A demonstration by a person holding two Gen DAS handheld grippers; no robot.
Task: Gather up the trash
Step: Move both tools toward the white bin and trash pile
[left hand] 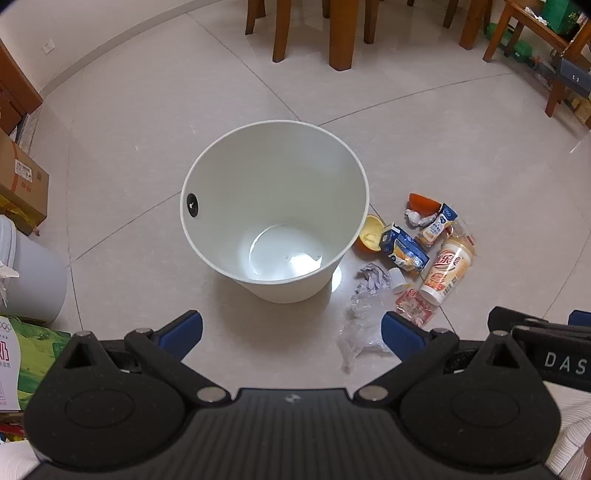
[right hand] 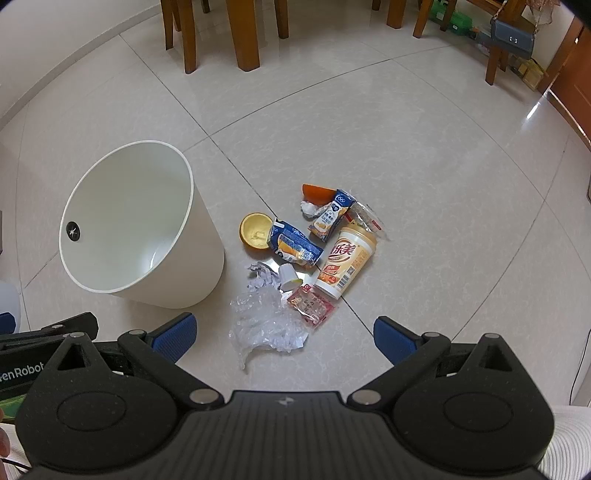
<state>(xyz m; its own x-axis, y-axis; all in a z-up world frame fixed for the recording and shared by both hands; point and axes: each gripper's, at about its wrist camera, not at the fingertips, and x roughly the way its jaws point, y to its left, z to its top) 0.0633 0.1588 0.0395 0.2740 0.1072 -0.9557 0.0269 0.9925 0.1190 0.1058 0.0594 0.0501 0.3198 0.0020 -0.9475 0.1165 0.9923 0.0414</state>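
A white bin [left hand: 273, 206] stands upright on the tiled floor with nothing inside; it also shows in the right wrist view [right hand: 133, 225]. To its right lies a heap of trash: a milk tea cup [right hand: 345, 262], two blue cartons [right hand: 293, 247], an orange peel half [right hand: 255, 230], crumpled paper [right hand: 262, 277], a red wrapper [right hand: 312, 304] and clear plastic film [right hand: 267, 323]. My left gripper [left hand: 291, 332] hangs open high above the floor just in front of the bin. My right gripper [right hand: 284, 334] hangs open above the plastic film. Neither holds anything.
Wooden chair and table legs [right hand: 247, 33] stand at the far side. Cardboard boxes [left hand: 22, 177] and a white container [left hand: 33, 273] sit at the left. A grey handbag [right hand: 511, 37] hangs at the far right beside a wooden door [right hand: 572, 81].
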